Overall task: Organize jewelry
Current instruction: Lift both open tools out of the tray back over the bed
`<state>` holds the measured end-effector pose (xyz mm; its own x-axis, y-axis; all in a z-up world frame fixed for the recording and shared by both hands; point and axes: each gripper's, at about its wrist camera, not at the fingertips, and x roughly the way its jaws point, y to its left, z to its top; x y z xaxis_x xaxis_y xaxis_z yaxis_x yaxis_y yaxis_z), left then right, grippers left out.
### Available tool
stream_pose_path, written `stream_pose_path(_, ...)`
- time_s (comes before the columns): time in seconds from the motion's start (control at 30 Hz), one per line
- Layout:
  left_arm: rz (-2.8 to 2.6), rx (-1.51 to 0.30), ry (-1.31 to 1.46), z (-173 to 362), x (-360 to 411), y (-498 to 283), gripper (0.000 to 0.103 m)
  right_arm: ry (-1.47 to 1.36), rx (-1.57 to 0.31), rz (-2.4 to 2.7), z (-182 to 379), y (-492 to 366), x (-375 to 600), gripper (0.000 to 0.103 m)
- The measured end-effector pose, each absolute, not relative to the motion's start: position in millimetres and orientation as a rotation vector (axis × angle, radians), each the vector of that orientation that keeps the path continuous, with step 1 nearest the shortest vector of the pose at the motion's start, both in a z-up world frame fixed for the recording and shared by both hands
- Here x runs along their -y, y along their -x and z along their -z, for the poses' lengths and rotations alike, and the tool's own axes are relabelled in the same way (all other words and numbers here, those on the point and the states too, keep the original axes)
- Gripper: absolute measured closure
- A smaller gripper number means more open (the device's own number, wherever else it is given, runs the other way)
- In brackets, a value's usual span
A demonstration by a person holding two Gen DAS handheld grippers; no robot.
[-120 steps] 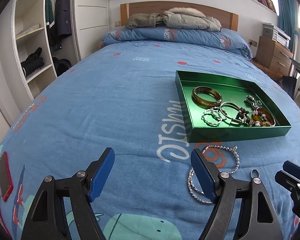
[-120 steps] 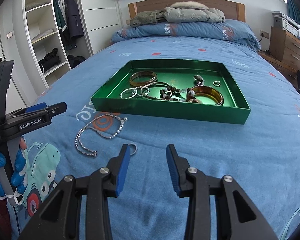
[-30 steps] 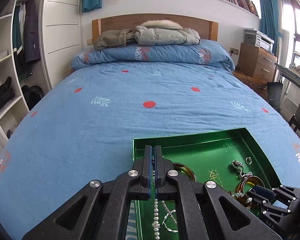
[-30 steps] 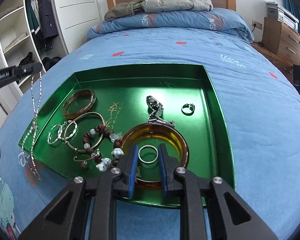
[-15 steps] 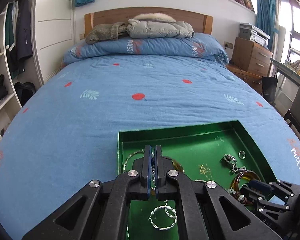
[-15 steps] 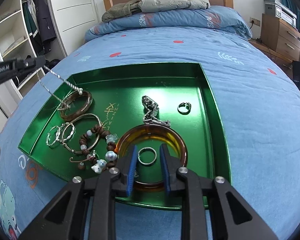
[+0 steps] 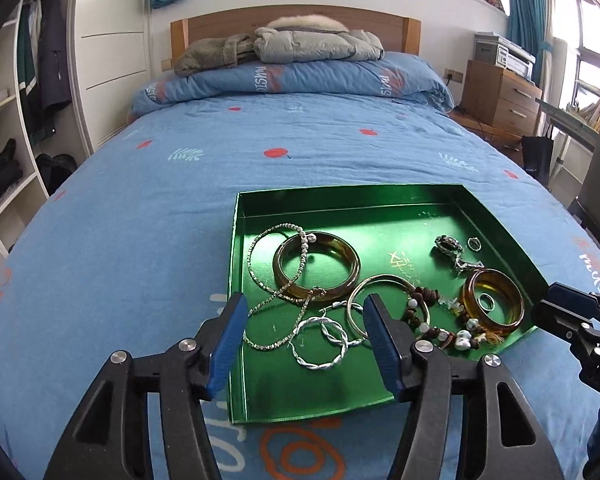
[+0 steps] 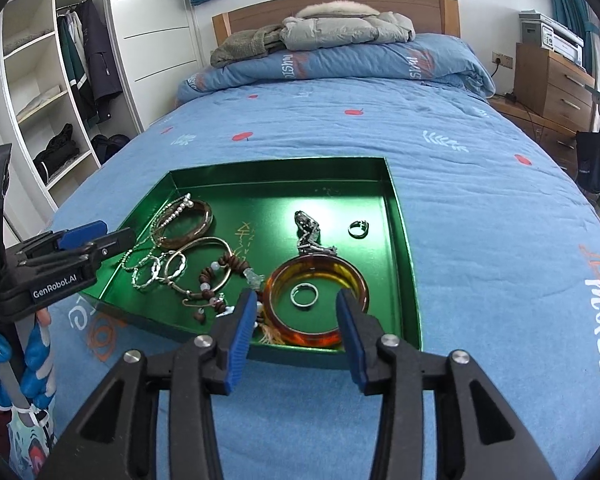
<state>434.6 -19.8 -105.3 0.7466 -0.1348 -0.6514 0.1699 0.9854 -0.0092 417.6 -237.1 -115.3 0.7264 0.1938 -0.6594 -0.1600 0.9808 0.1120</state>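
Left wrist view showed your left gripper (image 7: 304,334) opening, nothing pinched, the silver chain (image 7: 278,276) draped over the brown bangle (image 7: 316,266) near the green tray (image 7: 380,196)'s left edge. Your right gripper (image 8: 296,320) was opening too, its ring (image 8: 305,294) released inside the amber bangle (image 8: 318,306). Both drops looked finished; next, probably withdraw clear.

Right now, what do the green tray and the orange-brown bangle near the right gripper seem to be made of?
Green tray: probably glossy foil-faced card or thin metal, since its floor mirrors the light. Orange-brown bangle: likely resin, glass or amber-like plastic, translucent and polished, with light glowing through its wall.
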Motion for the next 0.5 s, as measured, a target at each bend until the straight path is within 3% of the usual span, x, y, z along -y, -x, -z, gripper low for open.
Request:
stream_pose_path(0.13, 0.144, -0.666, -0.082, 95, 27, -397, 0.032, -0.054, -0.701, -0.214, 103, -393, 233, 0.063)
stream_pose_path(0.5, 0.08, -0.653, -0.055, 88, 24, -330, 0.02, -0.076, -0.643, -0.242, 92, -326, 225, 0.062)
